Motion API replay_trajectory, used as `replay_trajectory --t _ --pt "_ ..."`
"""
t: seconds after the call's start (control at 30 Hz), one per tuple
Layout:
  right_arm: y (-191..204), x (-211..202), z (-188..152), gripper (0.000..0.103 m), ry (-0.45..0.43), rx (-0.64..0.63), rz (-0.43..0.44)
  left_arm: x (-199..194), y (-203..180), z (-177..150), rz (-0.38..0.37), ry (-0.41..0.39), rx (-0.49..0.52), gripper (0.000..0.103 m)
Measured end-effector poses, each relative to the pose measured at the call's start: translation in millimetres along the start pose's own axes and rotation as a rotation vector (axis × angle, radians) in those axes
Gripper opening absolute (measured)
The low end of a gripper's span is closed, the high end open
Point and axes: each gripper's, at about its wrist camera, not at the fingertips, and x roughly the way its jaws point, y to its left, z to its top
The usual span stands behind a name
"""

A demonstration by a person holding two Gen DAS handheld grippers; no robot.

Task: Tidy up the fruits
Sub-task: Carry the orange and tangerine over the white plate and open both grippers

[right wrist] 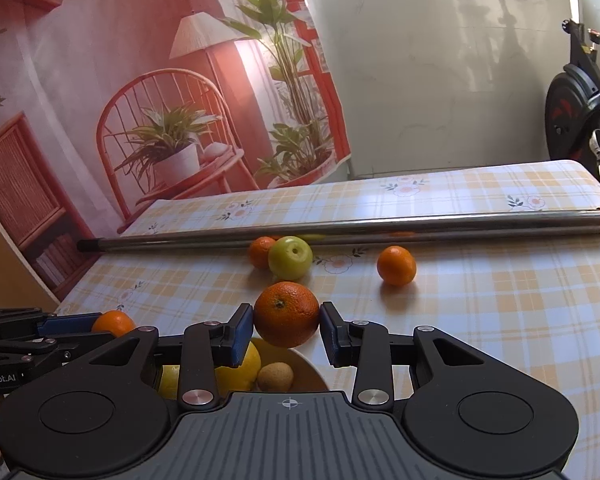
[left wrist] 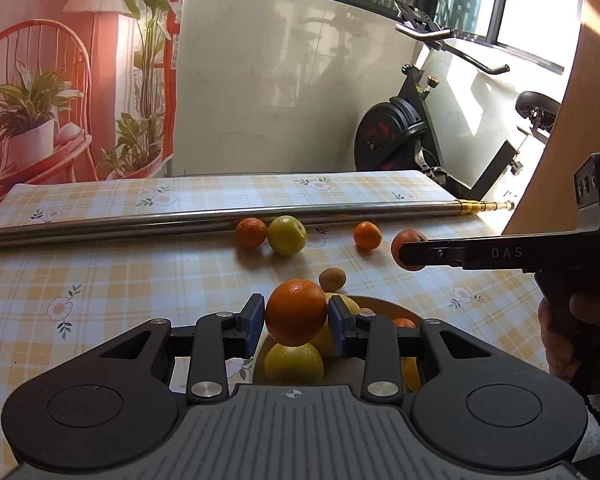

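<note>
The left-held orange is clamped between the blue fingers of the left gripper. It hangs directly above the bowl, just over a yellow citrus already lying there. The right-held orange sits between the fingers of the right gripper, which appear closed on its sides. It is off to the right of the bowl and seems clear of the desk.

The step in hand looks like dropping both oranges into the bowl, and the bowl is already crowded. The right wrist view shows more yellow fruit and a brown kiwi-like fruit inside it.

- Lower the left-held orange until it almost rests in a hollow between the fruits.
- Part the fingers only then; let go on top of the rounded citrus and it could roll over the rim.
- Bring one gripper in at a time, since the two tools are close together over a small target and may knock each other.
- Have the right gripper wait beside the bowl until the left has lifted out.

Further back, a small orange touches a green apple, and a tangerine lies apart from them. All three rest near a metal pole lying across the desk, which should stop them rolling away.
</note>
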Motion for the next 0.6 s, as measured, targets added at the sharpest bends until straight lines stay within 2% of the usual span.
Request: replay_trajectory --t 0.17,0.4,0.6 --pt "13.0 -14.3 -10.9 0.033 -0.013 -0.038 -0.007 -5.0 -7.1 -11.7 -0.009 0.017 -0.047 0.037" --pt "20.9 -25.5 -15.5 0.033 -0.039 -0.063 -0.028 -3.4 -22.0 -25.6 -0.025 0.072 -0.018 0.037" --pt "21.6 -25.6 -17.4 0.033 -0.041 -0.072 -0.01 5.8 -24.9 -40.3 -0.014 0.137 0.007 0.037"
